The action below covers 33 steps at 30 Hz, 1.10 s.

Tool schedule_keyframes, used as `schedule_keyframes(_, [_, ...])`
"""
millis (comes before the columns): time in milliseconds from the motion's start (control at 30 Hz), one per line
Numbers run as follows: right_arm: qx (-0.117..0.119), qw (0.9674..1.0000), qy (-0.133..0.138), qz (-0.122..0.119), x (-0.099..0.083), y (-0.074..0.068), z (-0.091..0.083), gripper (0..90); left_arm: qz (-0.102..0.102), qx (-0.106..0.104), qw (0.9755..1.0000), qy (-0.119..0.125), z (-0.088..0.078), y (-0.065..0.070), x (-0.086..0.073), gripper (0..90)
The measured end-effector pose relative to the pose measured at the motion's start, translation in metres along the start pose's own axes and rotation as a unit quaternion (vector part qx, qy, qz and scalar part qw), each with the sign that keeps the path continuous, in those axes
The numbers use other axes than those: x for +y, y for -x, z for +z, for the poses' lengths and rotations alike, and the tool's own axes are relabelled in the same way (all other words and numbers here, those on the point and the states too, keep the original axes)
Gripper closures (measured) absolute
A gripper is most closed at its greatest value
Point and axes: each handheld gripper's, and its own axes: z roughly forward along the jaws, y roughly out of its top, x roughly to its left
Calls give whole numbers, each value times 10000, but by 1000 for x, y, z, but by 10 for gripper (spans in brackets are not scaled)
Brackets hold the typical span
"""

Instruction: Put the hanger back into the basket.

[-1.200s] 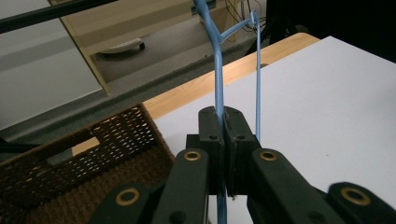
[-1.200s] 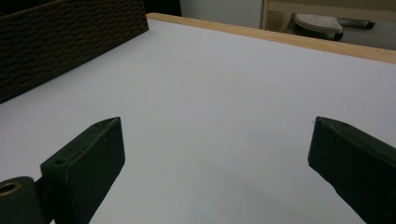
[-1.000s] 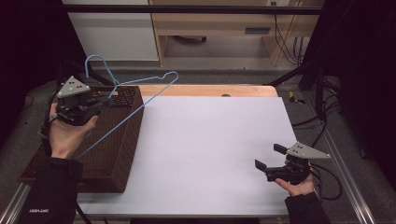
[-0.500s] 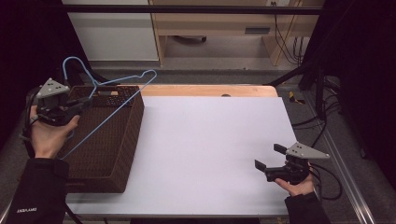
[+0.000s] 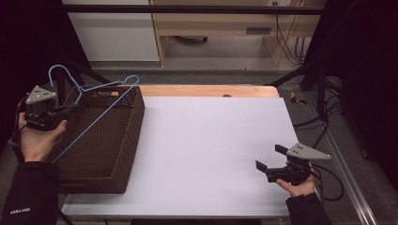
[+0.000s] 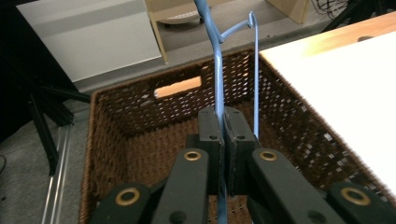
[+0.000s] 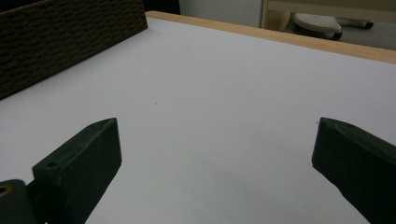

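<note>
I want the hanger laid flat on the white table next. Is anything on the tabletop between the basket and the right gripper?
Nothing visible: the white table lies bare from the basket to the open right gripper. The left gripper clamps the hanger.

Dim room — grey floor (image 5: 225, 75), wooden bench (image 5: 220, 23).

The high view is looking forward and down from above the bench (image 5: 211, 140), taking in its whole top. The left gripper view is looking closely down into the wicker basket (image 6: 140, 121). The right gripper view is skimming low across the bench, sharing the basket's side with both others.
</note>
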Motion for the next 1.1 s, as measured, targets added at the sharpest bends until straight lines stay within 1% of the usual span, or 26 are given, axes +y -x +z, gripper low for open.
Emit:
schedule_keyframes(33, [2, 10000, -2, -8, 0, 0, 0, 19, -49, 10, 10000, -1, 1, -3, -3, 874])
schedule_keyframes(100, [-3, 10000, -3, 6, 0, 0, 0, 19, -58, 52, 10000, -29, 2, -6, -7, 874])
schedule_keyframes(133, [-6, 10000, -9, 1, 0, 0, 0, 19, -109, 65, 9999, -39, 3, -8, -9, 874])
schedule_keyframes(233, [-16, 10000, -17, -13, 0, 0, 0, 19, -59, 92, 9999, -109, 6, -12, -17, 874])
schedule_keyframes(333, [-19, 10000, -21, -8, 0, 0, 1, 19, -90, 78, 9998, -133, 9, -13, -24, 874])
schedule_keyframes(433, [-32, 10000, -24, -11, -1, 1, 1, 19, -126, 47, 9999, -82, 9, -13, -31, 874])
schedule_keyframes(500, [-29, 10000, -18, -5, 0, 0, 1, 20, -104, 38, 9999, -29, 7, -13, -34, 874])
schedule_keyframes(533, [-30, 10000, -20, 2, 0, 0, 1, 20, -89, 25, 9999, -46, 6, -14, -35, 874])
schedule_keyframes(567, [-34, 10000, -13, 10, 0, 0, 1, 20, -22, 55, 10000, -26, 5, -13, -37, 874])
schedule_keyframes(600, [-26, 10000, -26, -1, 0, 0, 1, 20, 15, 42, 10000, -31, 4, -13, -37, 874])
schedule_keyframes(633, [-18, 10000, -33, -17, -1, 0, 1, 20, 6, -29, 10000, -12, 3, -14, -39, 874])
schedule_keyframes(667, [-20, 10000, -34, -7, -1, 0, 1, 20, 36, -33, 10000, 1, 2, -13, -40, 874])
schedule_keyframes(700, [-36, 10000, -37, -21, -1, 0, 2, 20, 10, -59, 10000, -12, 3, -13, -41, 874])
schedule_keyframes(733, [-36, 10000, -37, -21, -1, 0, 2, 20, 32, -74, 10000, -26, 4, -13, -42, 874])
schedule_keyframes(900, [-15, 10000, -40, -6, -1, 0, 2, 21, 7, -130, 9998, -162, 17, -8, -50, 874])
schedule_keyframes(1033, [-13, 10000, -43, -9, -1, -1, 2, 21, 49, -219, 9989, -420, 30, -2, -54, 873])
schedule_keyframes(1100, [-15, 10000, -48, -6, -1, -1, 2, 21, 76, -194, 9983, -545, 35, 1, -55, 872])
